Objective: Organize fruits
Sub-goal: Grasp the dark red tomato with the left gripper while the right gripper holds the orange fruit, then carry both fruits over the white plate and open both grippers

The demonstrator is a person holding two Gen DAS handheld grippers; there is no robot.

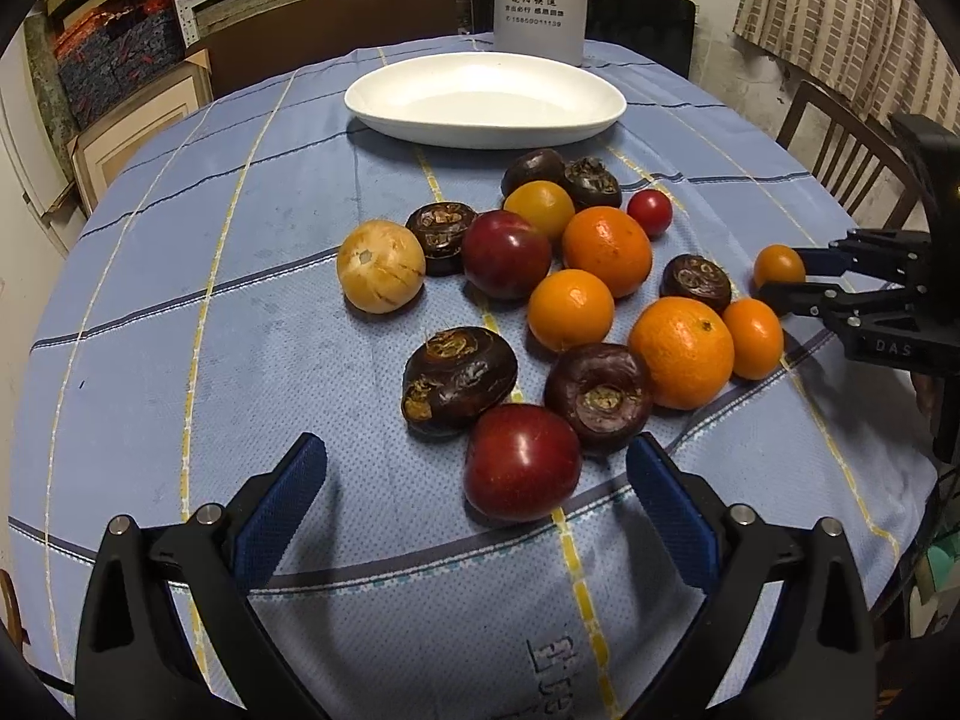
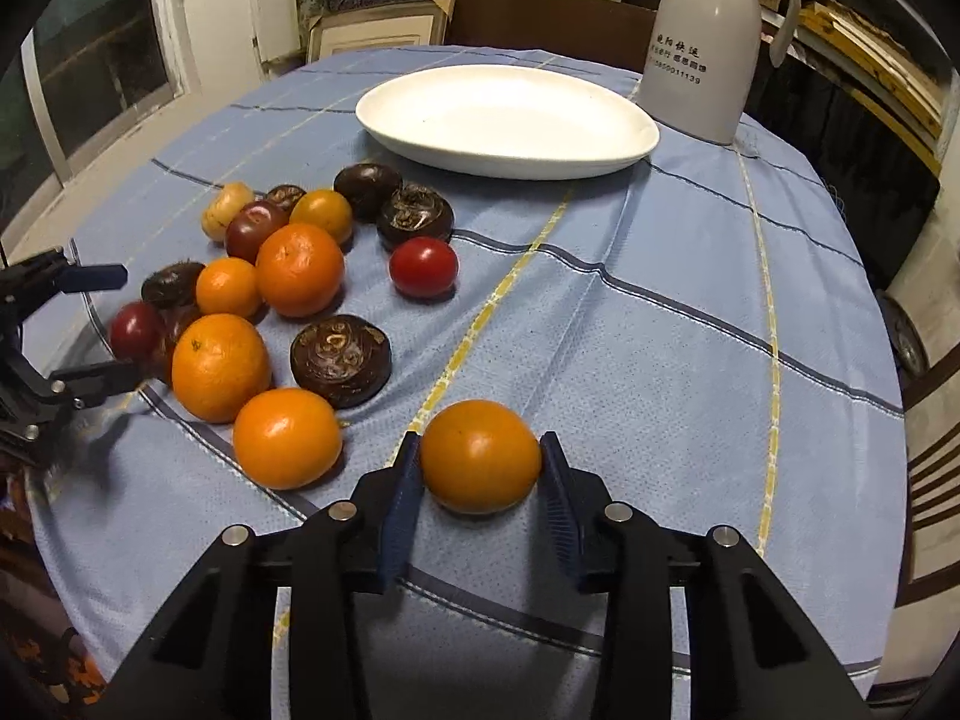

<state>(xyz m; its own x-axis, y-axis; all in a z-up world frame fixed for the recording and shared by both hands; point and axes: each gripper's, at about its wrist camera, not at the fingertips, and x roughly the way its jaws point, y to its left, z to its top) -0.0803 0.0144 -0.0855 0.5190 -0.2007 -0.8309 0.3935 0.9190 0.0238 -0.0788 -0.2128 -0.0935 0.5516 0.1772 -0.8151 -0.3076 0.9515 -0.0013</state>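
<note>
Several fruits lie loose on the blue checked tablecloth (image 1: 240, 360): oranges (image 1: 681, 353), dark red plums (image 1: 521, 462), dark brown water chestnuts (image 1: 457, 380), a tan fruit (image 1: 380, 267) and a red cherry tomato (image 1: 649, 212). An empty white plate (image 1: 486, 97) stands behind them and shows in the right wrist view (image 2: 507, 120) too. My left gripper (image 1: 477, 468) is open around the nearest plum, pads apart from it. My right gripper (image 2: 480, 468) is shut on a small orange tomato (image 2: 479, 456) that rests on the cloth; it also shows in the left wrist view (image 1: 779, 266).
A white thermos jug (image 2: 699, 42) stands behind the plate at the back of the table. A wooden chair (image 1: 852, 150) stands at the table's right side. Shelves and cardboard boxes (image 1: 138, 120) fill the background.
</note>
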